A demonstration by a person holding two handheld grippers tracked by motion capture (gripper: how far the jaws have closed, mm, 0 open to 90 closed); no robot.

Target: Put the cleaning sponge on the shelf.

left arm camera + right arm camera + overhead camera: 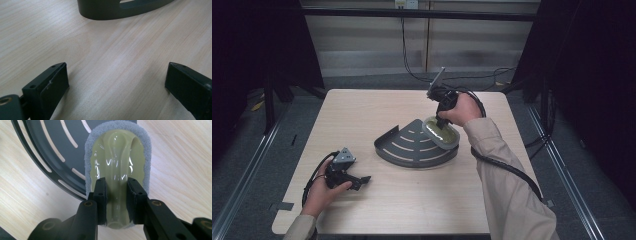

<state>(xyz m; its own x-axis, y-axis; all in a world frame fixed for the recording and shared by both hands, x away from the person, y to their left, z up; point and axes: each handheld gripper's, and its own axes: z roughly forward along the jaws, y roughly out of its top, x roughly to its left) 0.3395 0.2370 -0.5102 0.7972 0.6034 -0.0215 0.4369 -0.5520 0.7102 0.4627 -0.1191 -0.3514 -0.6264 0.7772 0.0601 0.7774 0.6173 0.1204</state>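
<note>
A dark grey quarter-round slotted rack (pixel 412 145) lies in the middle of the wooden table (pixel 377 105). A pale green scrubber with a grey pad rim (pixel 441 133) rests on the rack's right edge. My right gripper (pixel 441 120) points down from above, shut on the scrubber's raised handle. In the right gripper view the scrubber (pixel 117 157) sits between the two black fingers (pixel 101 195), half over the rack (pixel 55 147). My left gripper (pixel 361 181) lies low on the table at the front left, open and holding nothing, and the rack's wall (pixel 120 10) stands ahead of it.
A black cable (pixel 507 167) trails from the right gripper along the table's right side. Bare wood (pixel 110 65) lies between the left gripper's jaws. More cables (pixel 412 65) hang behind the table's far edge, and dark frames stand at both sides.
</note>
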